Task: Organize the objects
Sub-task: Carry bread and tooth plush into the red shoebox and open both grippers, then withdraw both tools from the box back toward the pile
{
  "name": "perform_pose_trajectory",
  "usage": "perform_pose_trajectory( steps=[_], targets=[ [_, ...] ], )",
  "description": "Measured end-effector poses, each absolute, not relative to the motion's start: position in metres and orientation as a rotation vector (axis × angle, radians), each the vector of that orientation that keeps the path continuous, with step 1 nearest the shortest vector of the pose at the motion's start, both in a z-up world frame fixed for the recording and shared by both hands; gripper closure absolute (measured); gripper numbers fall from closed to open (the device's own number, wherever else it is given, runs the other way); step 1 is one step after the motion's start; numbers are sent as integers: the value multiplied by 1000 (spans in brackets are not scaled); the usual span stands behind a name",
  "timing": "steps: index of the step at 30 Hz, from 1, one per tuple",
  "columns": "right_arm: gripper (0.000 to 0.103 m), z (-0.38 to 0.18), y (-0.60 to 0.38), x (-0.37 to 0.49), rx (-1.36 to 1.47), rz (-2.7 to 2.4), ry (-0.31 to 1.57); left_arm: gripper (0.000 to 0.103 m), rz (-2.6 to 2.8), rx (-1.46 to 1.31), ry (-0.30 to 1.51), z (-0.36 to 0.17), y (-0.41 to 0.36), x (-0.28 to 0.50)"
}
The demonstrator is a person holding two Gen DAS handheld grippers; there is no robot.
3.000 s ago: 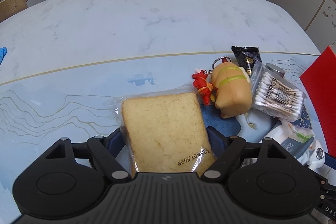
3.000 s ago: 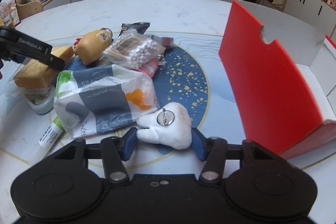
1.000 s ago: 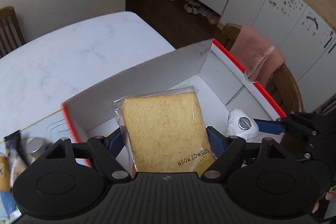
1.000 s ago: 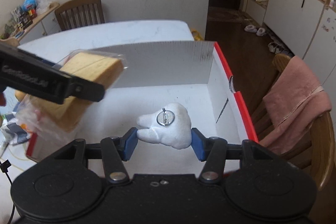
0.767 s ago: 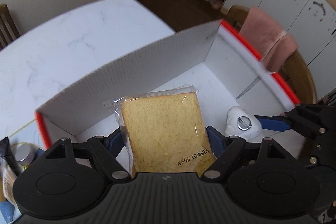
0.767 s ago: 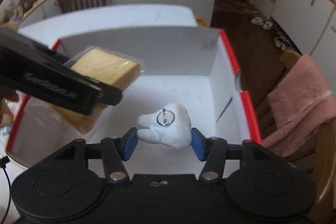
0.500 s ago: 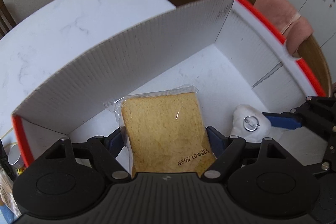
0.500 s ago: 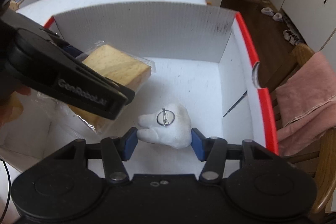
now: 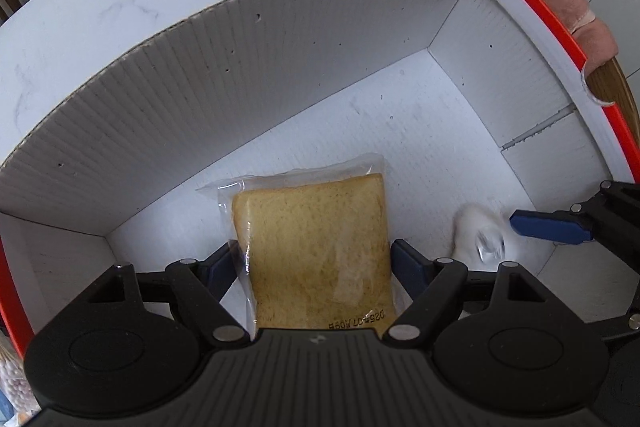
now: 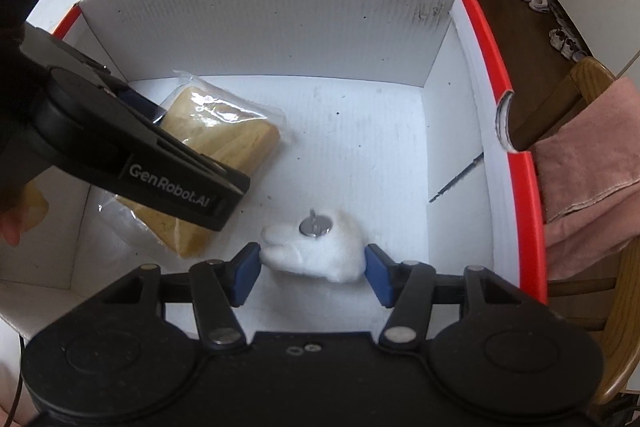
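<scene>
We find both loads low inside the box (image 10: 486, 75): left gripper (image 9: 312, 261) clamps the bagged bread (image 9: 316, 247), long axis along its fingers; right gripper (image 10: 312, 267), jaws just widening, brackets the white plush (image 10: 316, 247).

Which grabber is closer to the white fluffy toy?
Right. The right gripper has the toy between its fingers, its jaws just opening. The left gripper is beside it in the box, clamped on the bread.

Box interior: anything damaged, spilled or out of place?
Minor wear only. The box has dark scuffs and specks on its back wall near the right corner, and a dark slit low in the right wall. Nothing spilled; the bagged bread and white plush look intact.
</scene>
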State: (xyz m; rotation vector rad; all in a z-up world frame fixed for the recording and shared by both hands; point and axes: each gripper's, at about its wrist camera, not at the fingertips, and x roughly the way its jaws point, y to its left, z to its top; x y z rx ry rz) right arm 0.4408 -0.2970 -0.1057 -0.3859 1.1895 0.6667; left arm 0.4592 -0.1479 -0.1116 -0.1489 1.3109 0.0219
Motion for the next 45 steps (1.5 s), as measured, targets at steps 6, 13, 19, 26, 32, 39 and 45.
perform_pose_trajectory(
  steps=[6,13,19,26,32,39,45],
  targets=[
    [41,-99,-302,436,-380,682,1161,22,35,-171,1255,-96,-142,449],
    [41,-77,-316,426,-314,677,1113,22,-2,-184,1149,-61,-139,428],
    [41,-53,-323,409,-274,672,1047,22,-34,-190,1052,-31,-137,397],
    [41,-24,-324,384,-211,670,968,22,-45,-168,936,1,-128,353],
    [40,0,-311,351,-194,672,876,22,-42,-157,841,26,-109,307],
    [33,13,-279,314,-189,670,817,22,-11,-159,782,39,-77,254],
    [29,17,-250,285,-162,682,808,21,27,-175,751,40,-42,209]
  ],
)
